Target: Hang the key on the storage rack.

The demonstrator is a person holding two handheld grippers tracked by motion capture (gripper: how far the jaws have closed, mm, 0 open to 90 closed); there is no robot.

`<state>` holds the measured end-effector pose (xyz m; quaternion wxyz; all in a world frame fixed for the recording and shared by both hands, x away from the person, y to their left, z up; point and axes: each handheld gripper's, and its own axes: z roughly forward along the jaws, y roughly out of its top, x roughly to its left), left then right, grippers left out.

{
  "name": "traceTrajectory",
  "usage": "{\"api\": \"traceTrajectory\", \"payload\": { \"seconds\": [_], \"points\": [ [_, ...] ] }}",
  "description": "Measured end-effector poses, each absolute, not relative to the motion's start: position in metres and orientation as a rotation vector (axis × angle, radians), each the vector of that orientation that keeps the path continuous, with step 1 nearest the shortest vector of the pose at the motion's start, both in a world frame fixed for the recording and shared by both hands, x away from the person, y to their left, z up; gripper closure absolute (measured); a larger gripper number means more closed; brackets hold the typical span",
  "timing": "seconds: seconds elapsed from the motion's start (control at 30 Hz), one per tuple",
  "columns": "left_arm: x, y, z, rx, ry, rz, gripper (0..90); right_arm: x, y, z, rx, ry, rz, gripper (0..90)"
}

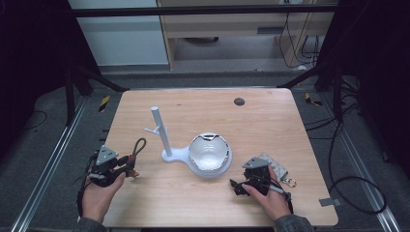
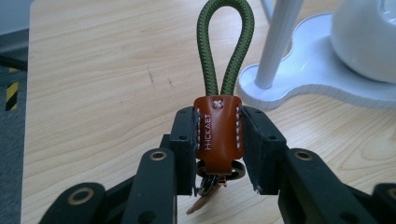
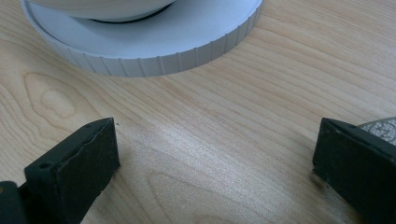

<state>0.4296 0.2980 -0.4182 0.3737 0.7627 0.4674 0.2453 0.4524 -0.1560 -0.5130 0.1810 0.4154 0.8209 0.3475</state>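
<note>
- Left hand-held gripper (image 2: 218, 140) is clamped on the brown leather tab of a key strap (image 2: 217, 130), near left of the bench (image 1: 270, 116).
- Its green loop points toward the white stand (image 1: 167, 145).
- Right hand-held gripper (image 3: 215, 163) stands apart, empty, beside what may be a grey pouch (image 1: 276, 166).

Three cameras, one table (image 1: 270, 116)

High view looks forward and down over the whole tabletop; left gripper view sits close along its jaws facing the white stand (image 2: 299, 79); right gripper view skims low, catching that stand's round base (image 3: 154, 51) too.
</note>
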Motion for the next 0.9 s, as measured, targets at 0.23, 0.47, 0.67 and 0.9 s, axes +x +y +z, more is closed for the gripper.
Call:
{"api": "traceTrajectory", "payload": {
  "seconds": [0.23,0.47,0.67,0.9],
  "points": [
    [0.416,0.295,-0.411,1.915,1.15,0.648,66.3,0.452,-0.156,-0.513,1.173,2.319,0.981,0.4],
    [0.404,0.294,-0.405,1.877,1.112,0.662,66.3,0.452,-0.156,-0.513,1.173,2.319,0.981,0.4],
    [0.396,0.292,-0.401,1.845,1.083,0.664,66.3,0.452,-0.156,-0.513,1.173,2.318,0.982,0.4],
    [0.392,0.289,-0.398,1.8,1.037,0.69,66.3,0.452,-0.156,-0.513,1.174,2.318,0.981,0.4]
  ]
}}
